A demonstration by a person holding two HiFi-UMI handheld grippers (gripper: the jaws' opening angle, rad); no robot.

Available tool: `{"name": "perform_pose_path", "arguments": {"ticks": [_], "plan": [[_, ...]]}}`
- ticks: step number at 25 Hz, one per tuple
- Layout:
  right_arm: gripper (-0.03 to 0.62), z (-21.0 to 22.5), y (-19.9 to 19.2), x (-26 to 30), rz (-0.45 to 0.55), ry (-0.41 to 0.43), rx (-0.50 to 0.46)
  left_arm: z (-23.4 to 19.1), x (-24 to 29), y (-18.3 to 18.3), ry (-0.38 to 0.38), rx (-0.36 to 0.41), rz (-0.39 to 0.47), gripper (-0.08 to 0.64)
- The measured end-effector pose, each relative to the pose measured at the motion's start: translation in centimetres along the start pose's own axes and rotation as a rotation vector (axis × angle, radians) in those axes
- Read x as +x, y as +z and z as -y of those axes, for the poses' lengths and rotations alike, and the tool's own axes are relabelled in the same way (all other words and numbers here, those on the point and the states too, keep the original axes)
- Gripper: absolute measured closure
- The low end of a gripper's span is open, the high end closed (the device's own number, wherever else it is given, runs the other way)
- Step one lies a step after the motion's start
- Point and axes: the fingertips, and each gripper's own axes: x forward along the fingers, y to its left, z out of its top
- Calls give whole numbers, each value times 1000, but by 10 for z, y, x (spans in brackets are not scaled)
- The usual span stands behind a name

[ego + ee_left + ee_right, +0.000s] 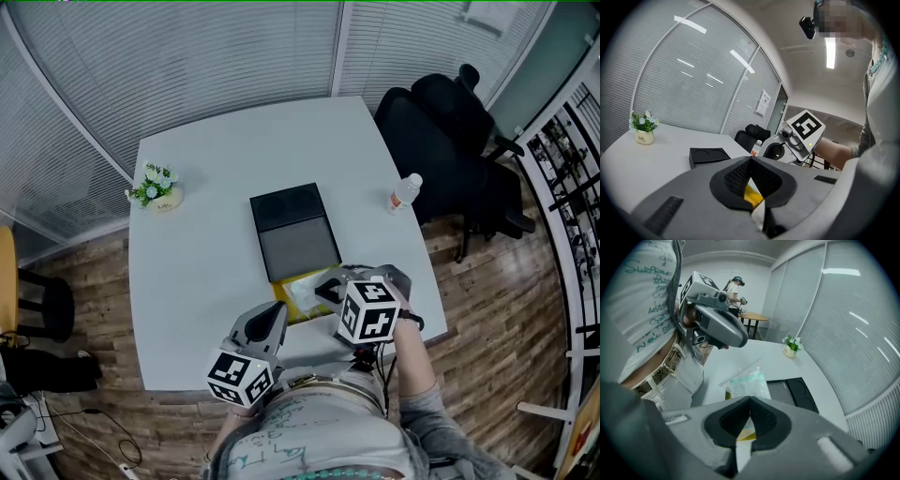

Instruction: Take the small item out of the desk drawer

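Item: a small clear plastic zip bag with pale teal contents (747,383). It lies on a flat yellow sheet (726,394) at the near end of the low black box with two round recesses in its top (292,230), on the white table (197,244). I cannot settle whether the yellow sheet is the floor of the pulled-out drawer. In the head view the bag (302,289) is just ahead of both my tools.

My right gripper (749,399) is closed, tips together, angled steeply down with the bag directly beyond them. I cannot confirm that any film is caught between the tips. My left gripper (751,160) is also closed and carries nothing. It is held nearly level, just beside the right, with only the yellow sheet showing through the gap behind its tips.

Handling, in my judgement:
- The bag looks very light and limp, and the film is probably slippery.
- It will sag and swing once lifted.
- It does not look fragile.

Recommended hold: pinch the stiffer sealed strip along the far edge, or a corner, rather than the slack middle. Open the jaws only narrowly and lift slowly so the film does not slide out.
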Motion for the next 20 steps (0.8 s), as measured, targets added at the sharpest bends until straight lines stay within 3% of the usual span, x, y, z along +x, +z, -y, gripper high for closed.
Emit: {"name": "perform_pose_path", "arguments": {"ticks": [20], "plan": [[588,13,-116,-47,-153,-88,129,37,25,-4,-19,-8,-1,563]]}}
